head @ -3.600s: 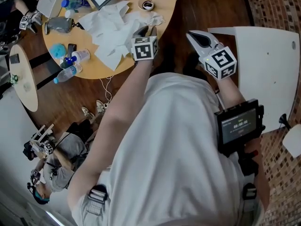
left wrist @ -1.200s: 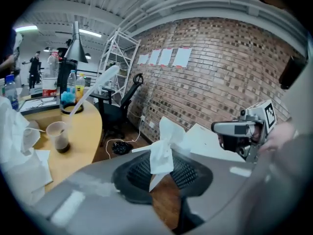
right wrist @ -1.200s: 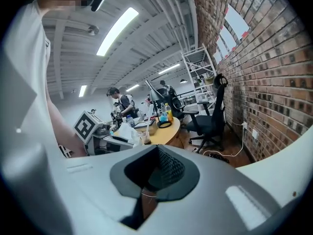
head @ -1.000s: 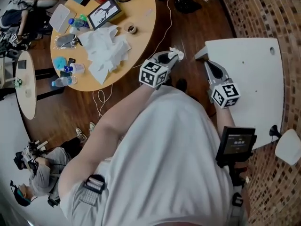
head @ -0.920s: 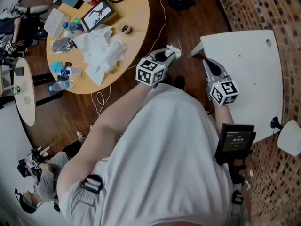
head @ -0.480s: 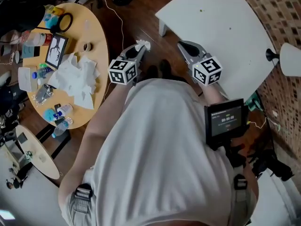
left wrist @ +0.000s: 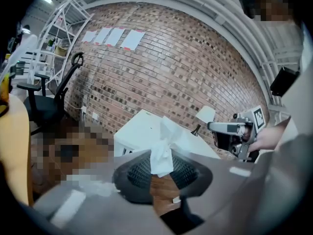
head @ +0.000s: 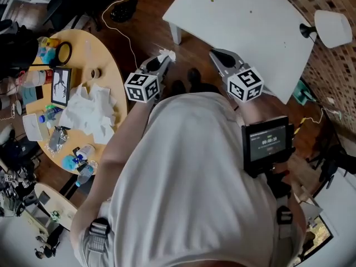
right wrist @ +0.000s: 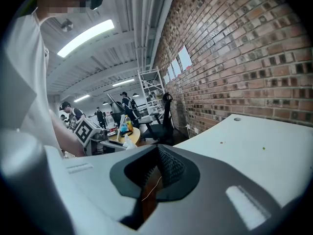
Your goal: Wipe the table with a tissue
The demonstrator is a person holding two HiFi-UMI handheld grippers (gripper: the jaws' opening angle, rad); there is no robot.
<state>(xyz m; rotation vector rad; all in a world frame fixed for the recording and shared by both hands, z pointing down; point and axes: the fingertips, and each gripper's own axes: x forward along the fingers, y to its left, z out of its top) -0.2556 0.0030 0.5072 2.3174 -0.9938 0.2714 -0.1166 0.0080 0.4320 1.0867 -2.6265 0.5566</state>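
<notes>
A crumpled white tissue sticks out of my left gripper, which is shut on it above the dark wood floor, just short of the white table's near corner. In the left gripper view the tissue stands up between the dark pads of the left gripper, with the white table beyond. My right gripper hangs at the table's near edge, shut and empty. In the right gripper view its tips meet, and the white table spreads to the right.
A round wooden table at left carries a pile of tissues, bottles and a picture frame. A white lamp stands at the white table's far end. A cable trails over the floor. A black office chair stands by the brick wall.
The person has turned from the round wooden table toward the white table. Both grippers swung with them; the left still carries the tissue it took from the pile.
</notes>
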